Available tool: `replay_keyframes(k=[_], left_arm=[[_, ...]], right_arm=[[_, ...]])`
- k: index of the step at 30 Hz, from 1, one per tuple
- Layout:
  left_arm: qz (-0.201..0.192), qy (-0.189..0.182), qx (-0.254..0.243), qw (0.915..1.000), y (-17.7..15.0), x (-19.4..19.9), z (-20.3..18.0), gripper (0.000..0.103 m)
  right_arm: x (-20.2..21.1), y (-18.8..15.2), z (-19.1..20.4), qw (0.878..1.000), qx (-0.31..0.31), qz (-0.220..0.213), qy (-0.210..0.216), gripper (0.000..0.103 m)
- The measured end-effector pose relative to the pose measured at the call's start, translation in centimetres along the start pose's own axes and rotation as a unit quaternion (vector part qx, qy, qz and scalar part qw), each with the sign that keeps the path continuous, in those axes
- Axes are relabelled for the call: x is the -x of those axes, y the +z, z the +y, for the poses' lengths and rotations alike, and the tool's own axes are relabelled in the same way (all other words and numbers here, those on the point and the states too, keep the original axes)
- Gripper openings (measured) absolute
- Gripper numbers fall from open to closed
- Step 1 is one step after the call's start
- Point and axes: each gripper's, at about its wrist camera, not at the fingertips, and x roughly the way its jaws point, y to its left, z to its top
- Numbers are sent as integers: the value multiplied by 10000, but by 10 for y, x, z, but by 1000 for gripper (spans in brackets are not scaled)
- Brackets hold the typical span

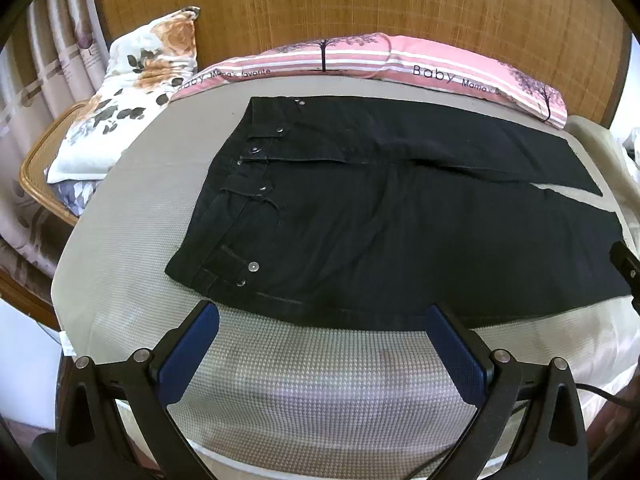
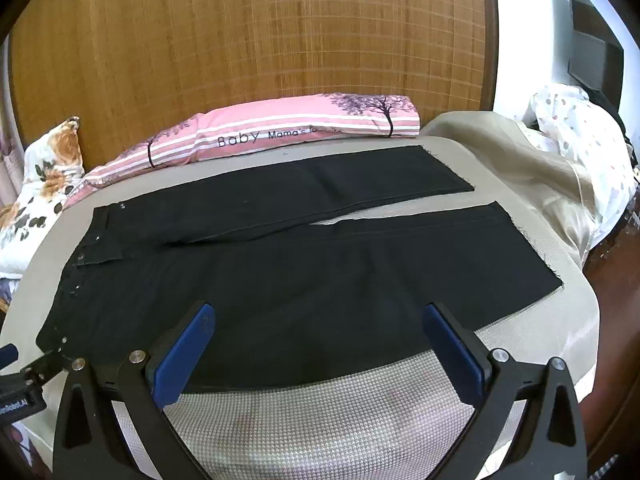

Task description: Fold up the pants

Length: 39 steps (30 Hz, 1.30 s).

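Black pants (image 1: 380, 220) lie flat on the bed, waistband to the left with metal buttons, both legs running right. The right wrist view shows the pants (image 2: 312, 280) with the two legs split apart toward their hems at the right. My left gripper (image 1: 322, 316) hovers open over the near edge of the pants by the waistband end, nothing between its blue pads. Farther along the near leg, my right gripper (image 2: 320, 316) stands open above the near edge, also empty. The right gripper's tip (image 1: 626, 268) peeks in at the left view's right edge.
The pants rest on a grey-beige woven mattress cover (image 1: 312, 392). A pink striped pillow (image 1: 400, 60) and a floral pillow (image 1: 132, 92) lie along the wooden headboard (image 2: 248, 40). A crumpled beige blanket (image 2: 520, 168) and spotted bedding (image 2: 580, 132) sit at the right.
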Motion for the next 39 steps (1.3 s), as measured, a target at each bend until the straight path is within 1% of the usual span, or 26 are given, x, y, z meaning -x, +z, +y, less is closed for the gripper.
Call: replay_keyframes(k=[5,18,23,31,39], left_arm=[[-60,41,35,10000,0,0,0,102],[-5,50,46,10000,0,-2,1,102],[-25,54,42,10000,0,-2,2,102],[-17,57,44,10000,0,-3,3,102],[-26,71,26,10000,-1,-3,2,102]], right_arm=[[-2,1,-1,10000,13,50,4,103],[-6,-1,-7,9998,-115,170,29,103],[-6,-1,-6,9999,-20,151,-56,103],[-5,0,-3,9998,122,137,-39,103],[-6,-1,-2,9997,117,191,29,103]])
